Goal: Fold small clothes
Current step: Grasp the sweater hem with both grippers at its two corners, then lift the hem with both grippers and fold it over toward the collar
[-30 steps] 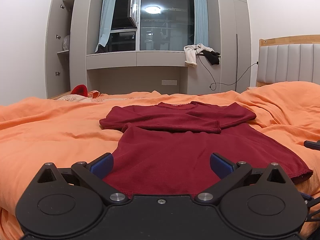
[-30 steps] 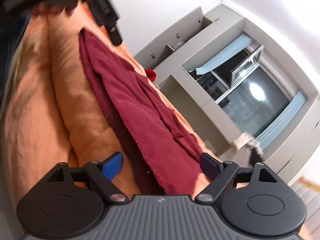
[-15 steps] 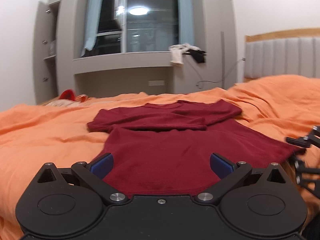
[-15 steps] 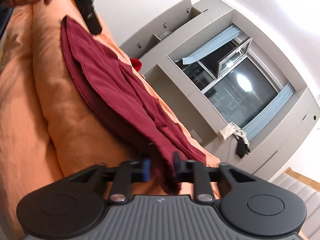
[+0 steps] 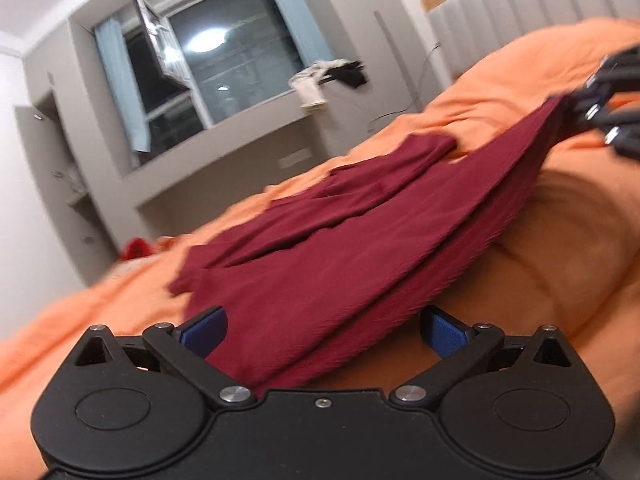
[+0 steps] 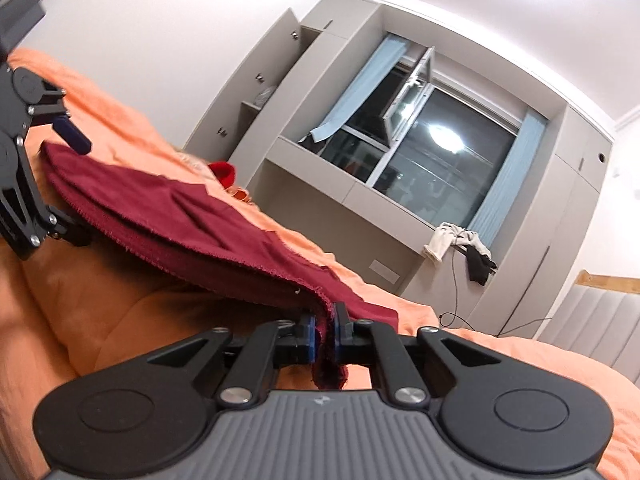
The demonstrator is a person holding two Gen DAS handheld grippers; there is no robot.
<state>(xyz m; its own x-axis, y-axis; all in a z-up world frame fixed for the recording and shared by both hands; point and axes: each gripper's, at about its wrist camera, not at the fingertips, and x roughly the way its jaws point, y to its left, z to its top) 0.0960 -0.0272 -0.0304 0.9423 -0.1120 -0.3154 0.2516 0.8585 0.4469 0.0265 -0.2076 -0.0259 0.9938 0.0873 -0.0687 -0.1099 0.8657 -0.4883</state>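
While my right gripper (image 6: 325, 334) pinches the near right corner of the dark red shirt (image 6: 192, 220), its blue pads (image 6: 308, 334) are pressed together on the cloth, and a frayed tuft of hem hangs out below them. That corner is raised off the orange duvet (image 6: 120, 320), so the near hem sags in a line from my right tongs across to the left corner, with shadow under it. My left gripper (image 5: 322, 330) stands with its blue pads (image 5: 444, 330) wide apart. The near left part of the shirt lies between them, and neither pad presses on it. In the right wrist view those tongs show at the far left, one finger above the left corner of the hem and one below it.

The shirt lies spread on the bed, sleeves folded in across the chest, collar end towards the far side. Beyond the bed stand a grey cabinet wall and a dark window (image 6: 432, 152) with blue curtains. A padded headboard (image 5: 520, 12) sits to the right. Some pale and black garments (image 6: 460, 246) hang from the ledge under the window.
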